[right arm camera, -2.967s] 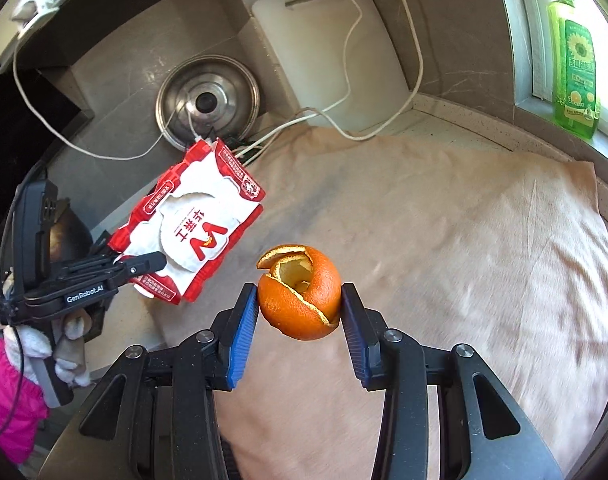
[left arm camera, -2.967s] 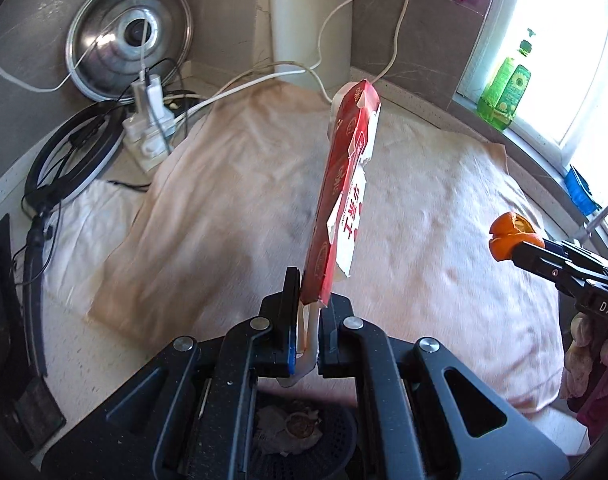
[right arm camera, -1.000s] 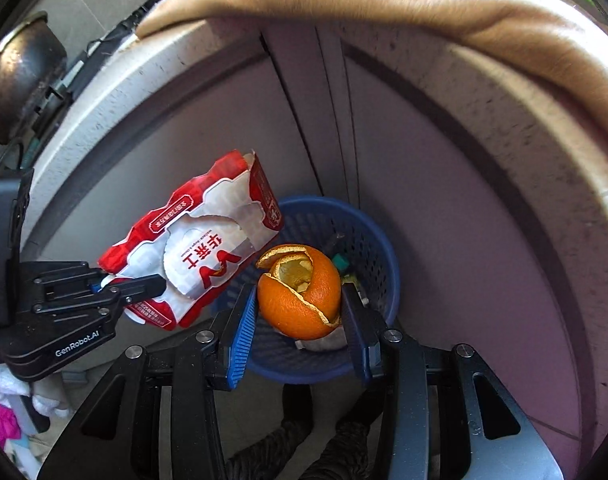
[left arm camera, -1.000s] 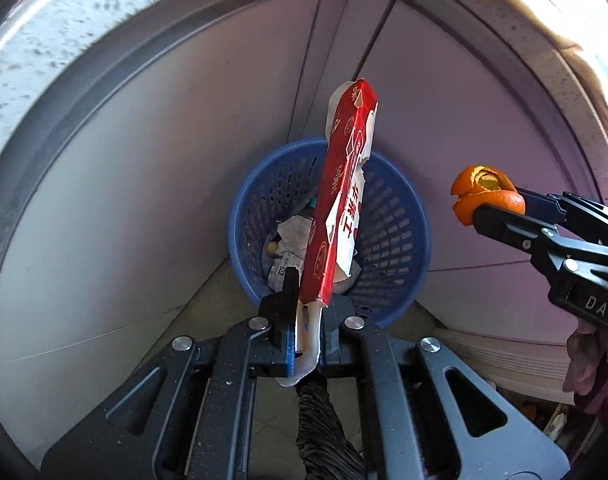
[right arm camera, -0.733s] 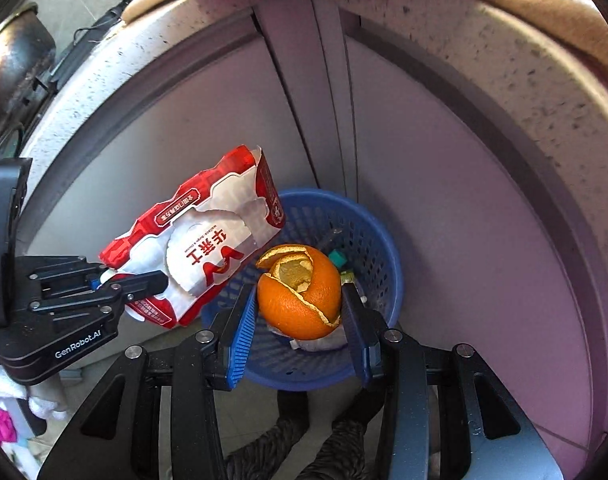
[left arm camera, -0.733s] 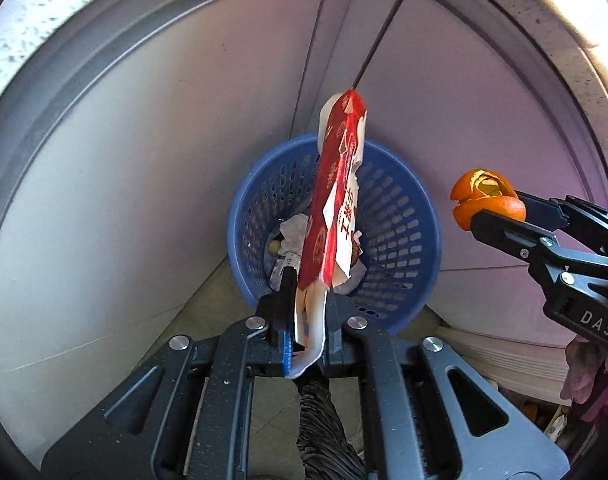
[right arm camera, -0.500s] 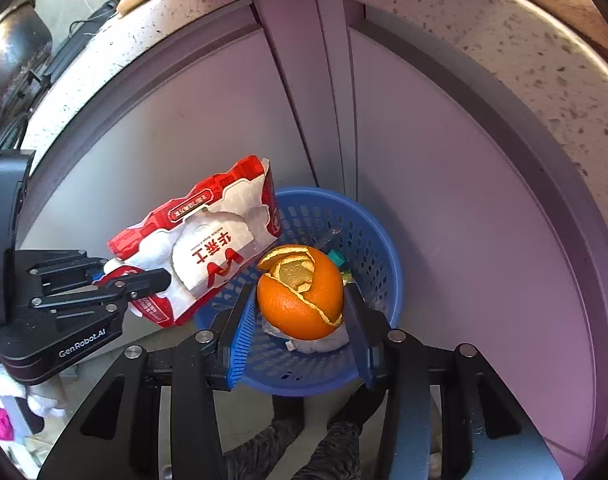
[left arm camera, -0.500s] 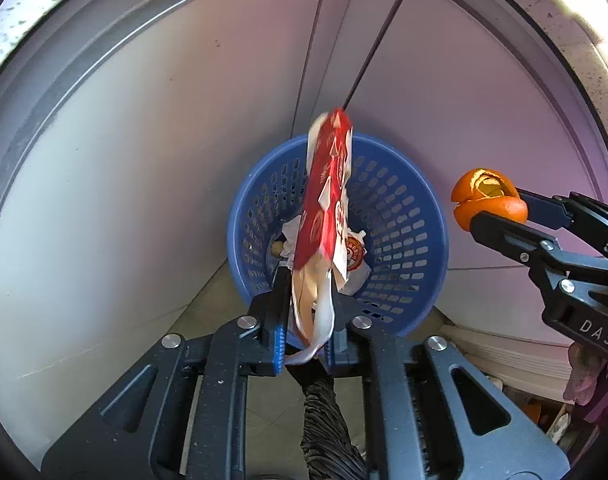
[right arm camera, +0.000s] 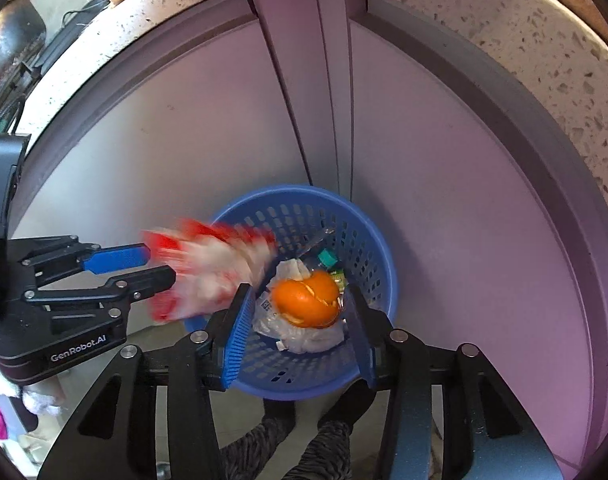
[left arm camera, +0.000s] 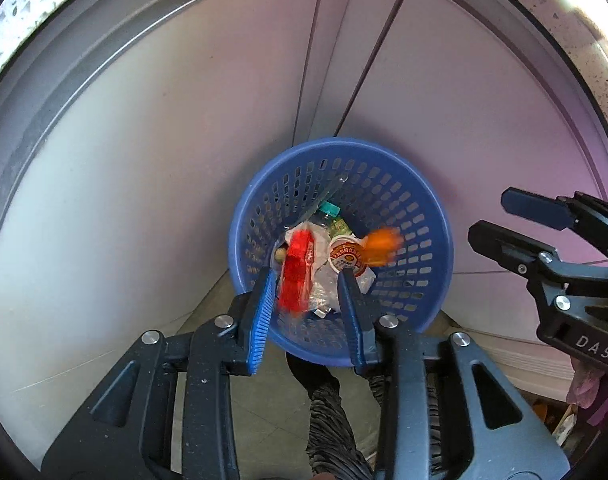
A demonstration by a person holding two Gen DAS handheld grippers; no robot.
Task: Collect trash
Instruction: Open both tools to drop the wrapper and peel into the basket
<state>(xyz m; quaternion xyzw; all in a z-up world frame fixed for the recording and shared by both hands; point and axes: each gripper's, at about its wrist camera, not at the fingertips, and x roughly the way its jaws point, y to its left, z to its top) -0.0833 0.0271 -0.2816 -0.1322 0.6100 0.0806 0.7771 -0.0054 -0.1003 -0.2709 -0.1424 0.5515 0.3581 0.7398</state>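
A blue plastic basket (left arm camera: 431,216) (right arm camera: 379,248) stands on the floor against the cabinet. My left gripper (left arm camera: 307,280) (right arm camera: 160,264) hangs over it with its jaws opening. The red-and-white snack wrapper (left arm camera: 296,276) (right arm camera: 212,264) is a blur, free of the pads and dropping toward the basket. My right gripper (right arm camera: 298,296) (left arm camera: 487,218) is also opening above the basket. The orange peel (right arm camera: 305,304) (left arm camera: 379,252) has left its pads and is falling, blurred in the left wrist view.
The basket holds a crumpled plastic bag (right arm camera: 304,336), a round printed lid (left arm camera: 345,258) and a teal-capped bottle (left arm camera: 329,210). Pale cabinet doors (left arm camera: 164,140) rise behind it under a speckled stone counter edge (right arm camera: 523,32). A person's patterned legs (left arm camera: 327,420) stand below.
Both grippers have opened over the basket. The wrapper has slipped out of the left jaws and the orange peel out of the right, and both are falling.
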